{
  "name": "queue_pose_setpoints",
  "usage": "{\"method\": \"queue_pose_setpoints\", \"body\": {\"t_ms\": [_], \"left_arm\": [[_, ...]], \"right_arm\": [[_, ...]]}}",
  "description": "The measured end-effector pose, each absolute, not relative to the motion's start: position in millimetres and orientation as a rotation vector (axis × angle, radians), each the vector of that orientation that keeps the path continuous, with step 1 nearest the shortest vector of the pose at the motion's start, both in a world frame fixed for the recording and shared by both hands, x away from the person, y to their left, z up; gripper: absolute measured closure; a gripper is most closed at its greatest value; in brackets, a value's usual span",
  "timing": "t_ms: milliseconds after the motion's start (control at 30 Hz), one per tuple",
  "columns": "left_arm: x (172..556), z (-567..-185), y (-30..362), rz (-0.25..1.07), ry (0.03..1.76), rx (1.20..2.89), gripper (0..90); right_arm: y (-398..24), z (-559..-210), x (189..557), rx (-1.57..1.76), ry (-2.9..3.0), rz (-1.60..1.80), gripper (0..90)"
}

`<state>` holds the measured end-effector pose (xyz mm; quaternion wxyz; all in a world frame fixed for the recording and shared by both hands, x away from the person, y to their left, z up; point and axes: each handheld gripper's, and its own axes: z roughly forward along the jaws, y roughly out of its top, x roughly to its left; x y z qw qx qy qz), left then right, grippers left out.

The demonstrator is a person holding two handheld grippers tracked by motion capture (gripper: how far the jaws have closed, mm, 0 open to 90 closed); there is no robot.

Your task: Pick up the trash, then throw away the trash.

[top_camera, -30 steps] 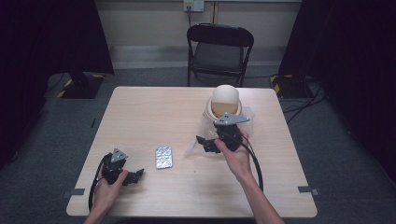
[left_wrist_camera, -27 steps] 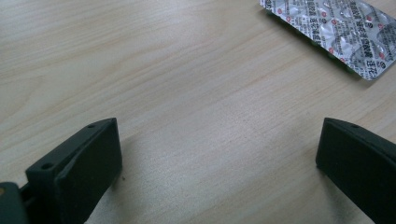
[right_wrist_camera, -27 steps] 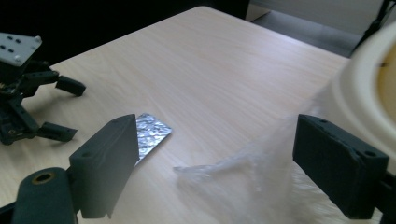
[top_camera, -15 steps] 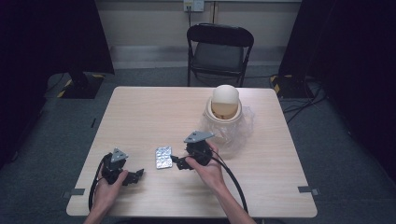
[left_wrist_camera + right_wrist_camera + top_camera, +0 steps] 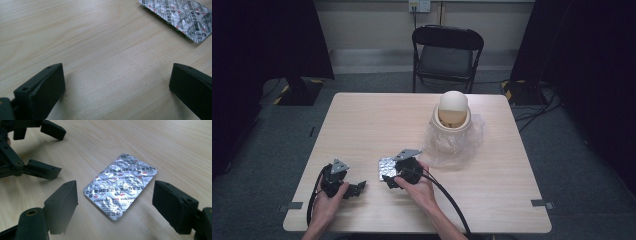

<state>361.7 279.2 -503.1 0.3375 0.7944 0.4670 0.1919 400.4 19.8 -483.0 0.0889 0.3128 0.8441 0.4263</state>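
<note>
My right gripper (image 5: 115, 202) straddles the foil blister pack (image 5: 120, 185) lying flat on the table (image 5: 362, 120), jaws spread, nothing gripped. My left gripper (image 5: 116, 87) rests beside the pack, jaws released.

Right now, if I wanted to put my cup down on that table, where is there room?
The far left of the table, beyond the left gripper, is bare, and so is the near right corner. It is crowded at the near middle, where the right gripper hangs over the pill sheet, and around the jar on crumpled plastic.
</note>
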Motion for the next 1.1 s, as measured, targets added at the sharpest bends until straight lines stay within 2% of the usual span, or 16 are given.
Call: {"method": "queue_pose_setpoints", "body": {"t_ms": [467,833,1000,1100], "left_arm": [[362,-503,279,0.5,1.217,2.07,0.0],[362,-503,280,0.503,1.211,2.077,0.0],[362,-503,280,0.502,1.211,2.077,0.0],[362,-503,280,0.502,1.211,2.077,0.0]], "right_arm": [[40,-501,405,0.941,2.521,1.226,17.1],[55,-501,419,0.916,2.542,1.198,15.2],[60,-502,415,0.858,2.536,1.122,17.0],[57,-501,412,0.854,2.532,1.111,22.4]]}}
